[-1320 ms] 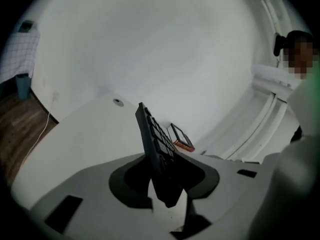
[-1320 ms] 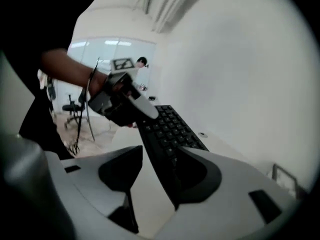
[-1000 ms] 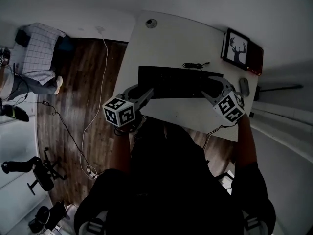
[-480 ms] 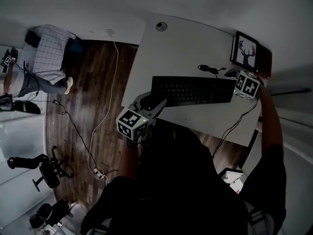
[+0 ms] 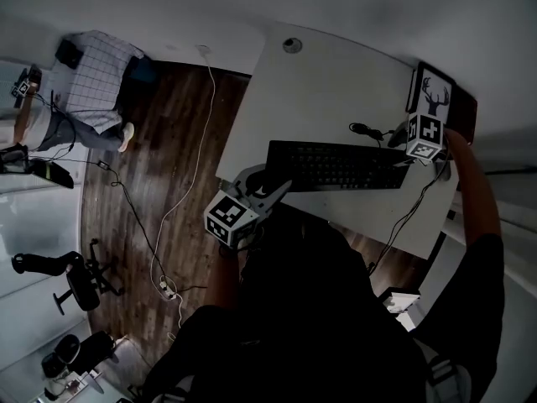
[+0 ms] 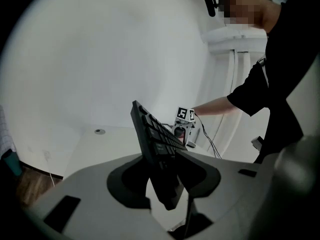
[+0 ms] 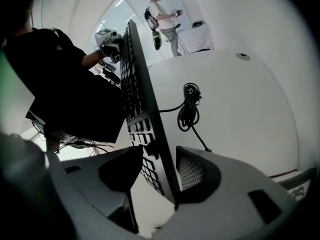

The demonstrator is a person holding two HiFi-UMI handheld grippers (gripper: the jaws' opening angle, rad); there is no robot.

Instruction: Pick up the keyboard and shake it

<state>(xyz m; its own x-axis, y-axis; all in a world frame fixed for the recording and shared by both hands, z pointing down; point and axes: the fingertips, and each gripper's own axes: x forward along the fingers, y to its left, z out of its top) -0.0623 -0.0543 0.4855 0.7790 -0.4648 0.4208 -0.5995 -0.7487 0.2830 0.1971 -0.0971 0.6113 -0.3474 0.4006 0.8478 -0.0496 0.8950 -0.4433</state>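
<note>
A black keyboard lies lengthwise over the white desk. My left gripper is shut on its left end; in the left gripper view that end sits gripped between the jaws, which have just been opening a little. At the far right end is my right gripper, under its marker cube. In the right gripper view the keyboard's edge stands between the wide jaws. One pad lies near the underside and a gap shows on the key side.
A coiled black cable lies behind the keyboard, close to the right gripper. A framed deer picture leans at the desk's back right. The desk has a grommet hole. Cables trail over the wooden floor, where a person stands.
My right gripper has swung from the keyboard's front right corner round to its right end and tipped downward. The left gripper stays on the left end, slightly rolled.
</note>
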